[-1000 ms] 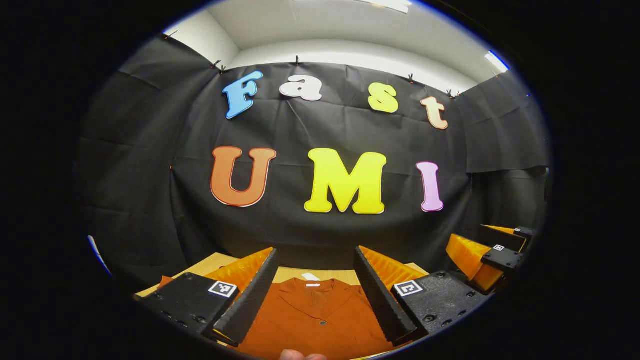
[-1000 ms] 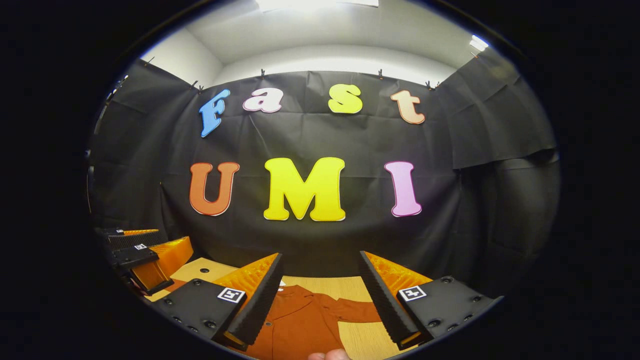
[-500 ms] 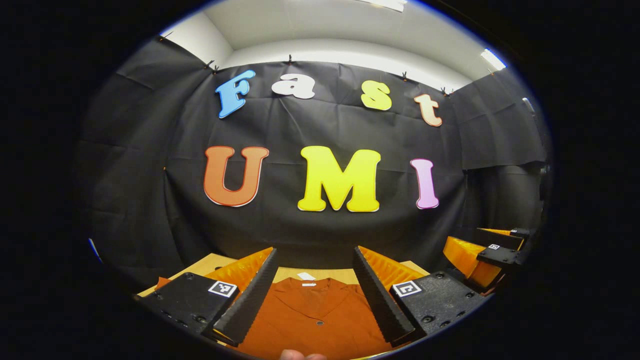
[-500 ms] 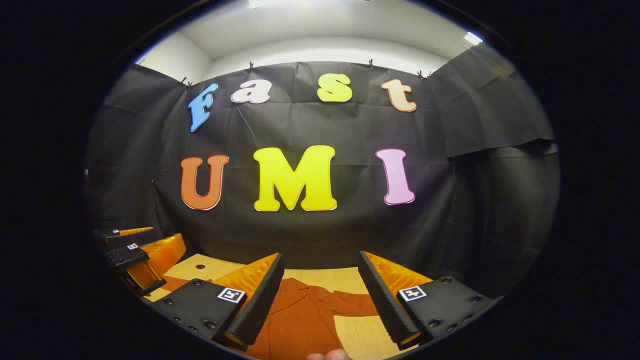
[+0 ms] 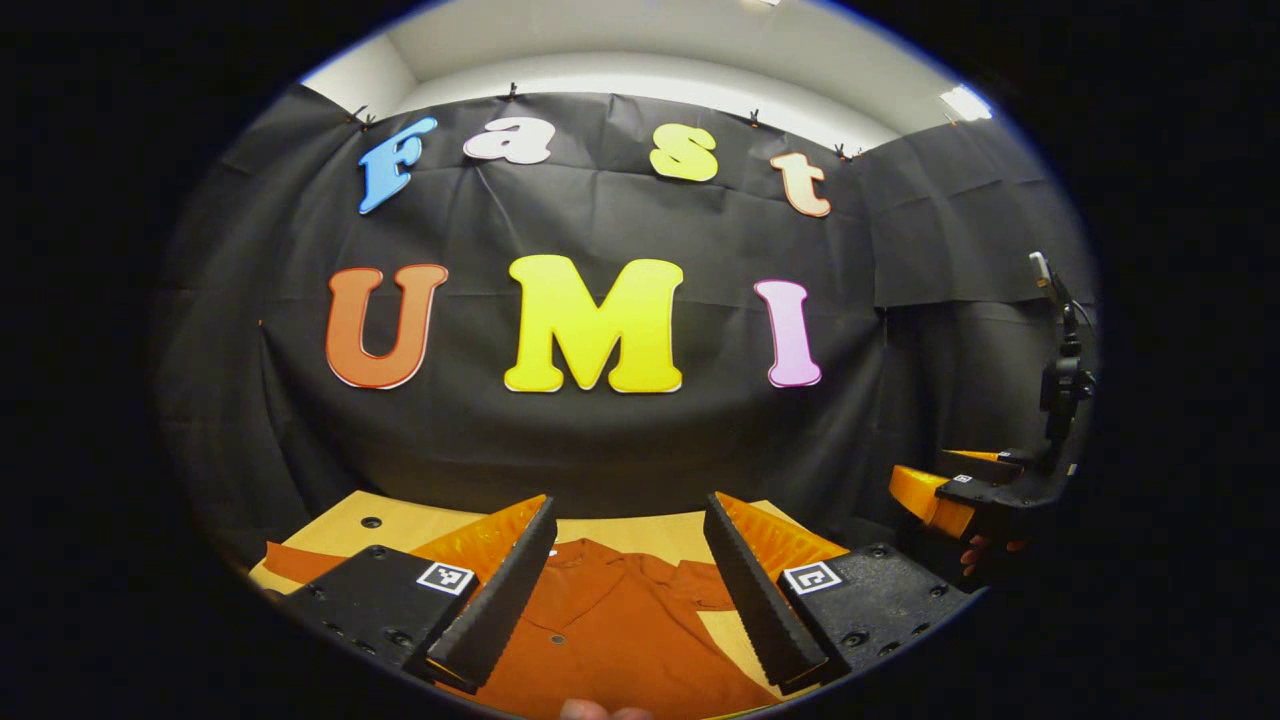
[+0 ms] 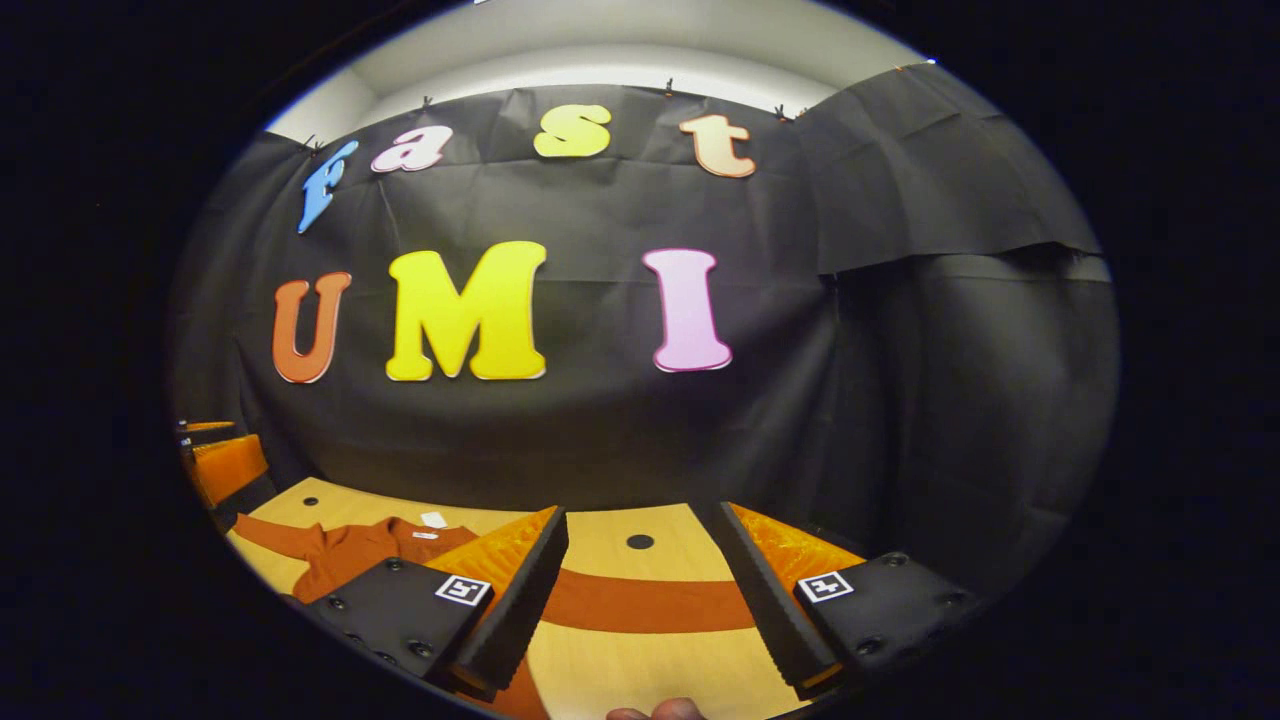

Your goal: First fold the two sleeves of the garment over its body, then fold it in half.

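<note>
A rust-orange shirt (image 5: 610, 625) lies flat on the wooden table (image 5: 400, 520), collar towards the far wall. My left gripper (image 5: 628, 512) hovers open above the shirt's chest, nothing between its fingers. One sleeve (image 5: 290, 560) stretches out to the left. In the right gripper view the shirt's body (image 6: 365, 548) lies at the left and its other sleeve (image 6: 650, 603) runs straight across the table (image 6: 600, 535). My right gripper (image 6: 640, 520) stands open over that sleeve without touching it. The right gripper (image 5: 955, 495) also shows at the right of the left gripper view, a hand under it.
The black cloth wall closes off the table's far edge. A round hole (image 6: 640, 541) sits in the tabletop behind the sleeve, another hole (image 5: 371, 522) at the far left. A black stand (image 5: 1060, 375) rises at the right. The left gripper (image 6: 225, 465) shows far left.
Both grippers have swung to the right and tilted down a little. The right gripper has gone from over the shirt's body to over the outstretched sleeve. Both stay open.
</note>
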A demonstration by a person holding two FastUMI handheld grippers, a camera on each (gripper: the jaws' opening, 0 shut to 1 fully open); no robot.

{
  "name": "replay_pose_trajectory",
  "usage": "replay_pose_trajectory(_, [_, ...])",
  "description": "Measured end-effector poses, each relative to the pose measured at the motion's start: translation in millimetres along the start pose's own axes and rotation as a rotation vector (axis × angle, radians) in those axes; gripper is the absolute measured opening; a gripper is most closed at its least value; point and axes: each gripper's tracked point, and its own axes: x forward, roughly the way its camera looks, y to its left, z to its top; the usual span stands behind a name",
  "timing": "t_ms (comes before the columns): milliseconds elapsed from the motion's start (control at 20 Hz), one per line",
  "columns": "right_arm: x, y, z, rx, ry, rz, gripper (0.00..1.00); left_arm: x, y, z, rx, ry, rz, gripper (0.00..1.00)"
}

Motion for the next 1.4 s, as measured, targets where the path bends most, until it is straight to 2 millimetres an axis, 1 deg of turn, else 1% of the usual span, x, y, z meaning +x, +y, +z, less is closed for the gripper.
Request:
replay_pose_trajectory(50, [12, -18, -6, 0.005, 0.011, -0.015, 0.92, 7, -8, -3, 0.012, 0.012, -0.002, 0.96])
replay_pose_trajectory(100, [24, -32, -12, 0.012, 0.025, -0.021, 0.95, 13, -16, -4, 0.017, 0.019, -0.004, 0.96])
replay_pose_trajectory(150, [36, -45, -21, 0.02, 0.042, -0.024, 0.95, 19, -24, -4, 0.018, 0.023, -0.007, 0.96])
replay_pose_trajectory(200, [49, -55, -31, 0.031, 0.065, -0.019, 0.95, 26, -30, -6, 0.016, 0.034, -0.008, 0.96])
replay_pose_trajectory(300, [75, -71, -58, 0.058, 0.13, 0.01, 0.95, 36, -41, -13, 0.003, 0.062, -0.013, 0.96])
replay_pose_trajectory(400, [107, -90, -95, 0.084, 0.21, 0.031, 0.95, 39, -46, -18, -0.019, 0.097, -0.004, 0.96])
replay_pose_trajectory(500, [134, -105, -146, 0.143, 0.34, 0.044, 0.93, 41, -44, -22, -0.018, 0.122, 0.024, 0.96])
replay_pose_trajectory(550, [147, -109, -173, 0.17, 0.401, 0.05, 0.93, 42, -42, -24, -0.007, 0.133, 0.042, 0.96])
replay_pose_trajectory(600, [162, -110, -196, 0.194, 0.446, 0.053, 0.93, 42, -40, -26, 0.0, 0.141, 0.06, 0.96])
replay_pose_trajectory(650, [173, -114, -215, 0.204, 0.478, 0.05, 0.96, 43, -37, -28, 0.002, 0.149, 0.074, 0.96])
replay_pose_trajectory(700, [185, -121, -233, 0.2, 0.501, 0.035, 0.92, 43, -36, -32, 0.0, 0.161, 0.084, 0.96])
replay_pose_trajectory(750, [196, -128, -248, 0.196, 0.519, 0.021, 0.96, 44, -36, -36, 0.001, 0.171, 0.09, 0.96])
replay_pose_trajectory(800, [205, -133, -260, 0.196, 0.536, 0.011, 0.96, 44, -37, -37, 0.005, 0.18, 0.093, 0.96])
replay_pose_trajectory(900, [220, -137, -276, 0.19, 0.555, 0.013, 0.96, 47, -34, -36, 0.018, 0.176, 0.101, 0.96])
replay_pose_trajectory(1050, [237, -138, -290, 0.193, 0.583, 0.01, 0.96, 54, -32, -35, 0.031, 0.164, 0.105, 0.96])
replay_pose_trajectory(1100, [240, -138, -295, 0.203, 0.595, 0.005, 0.91, 56, -31, -37, 0.036, 0.17, 0.108, 0.96])
replay_pose_trajectory(1200, [243, -136, -306, 0.226, 0.62, 0.005, 0.91, 59, -30, -41, 0.037, 0.187, 0.116, 0.96])
replay_pose_trajectory(1250, [240, -136, -307, 0.23, 0.629, 0.006, 0.96, 61, -29, -42, 0.038, 0.193, 0.122, 0.96])
replay_pose_trajectory(1300, [240, -135, -308, 0.229, 0.64, 0.008, 0.91, 62, -29, -44, 0.04, 0.197, 0.126, 0.96])
replay_pose_trajectory(1350, [241, -133, -311, 0.235, 0.644, 0.016, 0.95, 64, -29, -45, 0.041, 0.201, 0.128, 0.96])
replay_pose_trajectory(1400, [242, -132, -308, 0.251, 0.642, 0.014, 0.91, 66, -29, -44, 0.044, 0.203, 0.128, 0.96])
